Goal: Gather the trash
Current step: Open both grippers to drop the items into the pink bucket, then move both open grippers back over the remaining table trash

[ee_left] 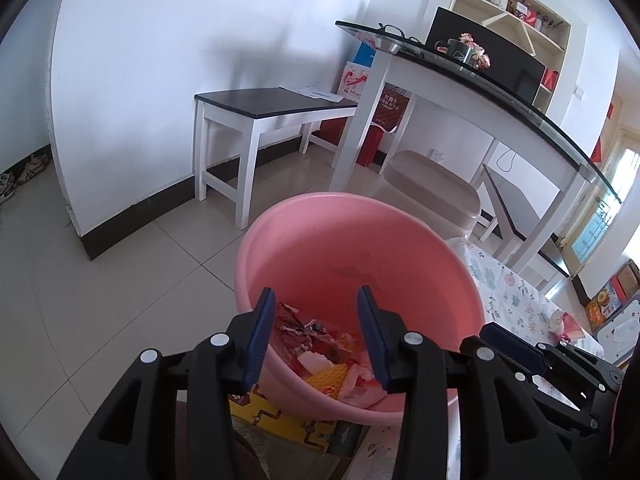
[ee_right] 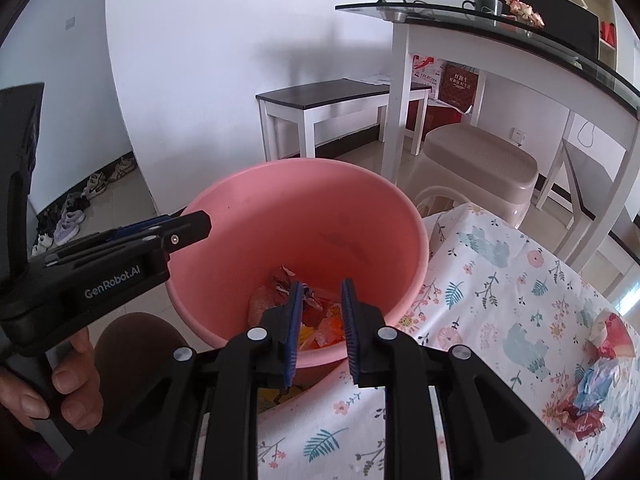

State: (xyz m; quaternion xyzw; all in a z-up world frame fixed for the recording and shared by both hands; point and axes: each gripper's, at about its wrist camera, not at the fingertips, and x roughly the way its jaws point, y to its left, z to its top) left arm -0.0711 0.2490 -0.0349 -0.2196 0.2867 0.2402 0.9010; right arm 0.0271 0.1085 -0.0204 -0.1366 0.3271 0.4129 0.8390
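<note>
Pink plastic fills the left wrist view: the basin (ee_left: 352, 280) sits below the left gripper (ee_left: 316, 334), whose blue pads are spread wide with nothing between them. Scraps (ee_left: 320, 356) of red, white and yellow wrapper lie heaped on the basin's bottom, directly under the gap. The right gripper (ee_left: 516, 348) shows at the right edge, beside the basin's rim. This looks like a drop just made, so the good practice is to hold the pads apart until the hand lifts clear, and to rise straight up so no finger catches the rim.

From the right wrist view, the right gripper (ee_right: 320, 316) hangs over the near rim of the basin (ee_right: 296, 216), its pads only slightly apart and holding nothing; the scraps (ee_right: 316, 312) lie below in the basin. The left gripper (ee_right: 176, 232) reaches in from the left, a hand (ee_right: 60, 380) on its grip. More crumpled wrappers (ee_right: 592, 388) wait on the floral cloth (ee_right: 500, 300), well right of the basin. For the next pick, the right gripper should probably open wider first, then come down astride one wad and pinch its bulk, not a loose edge.
</note>
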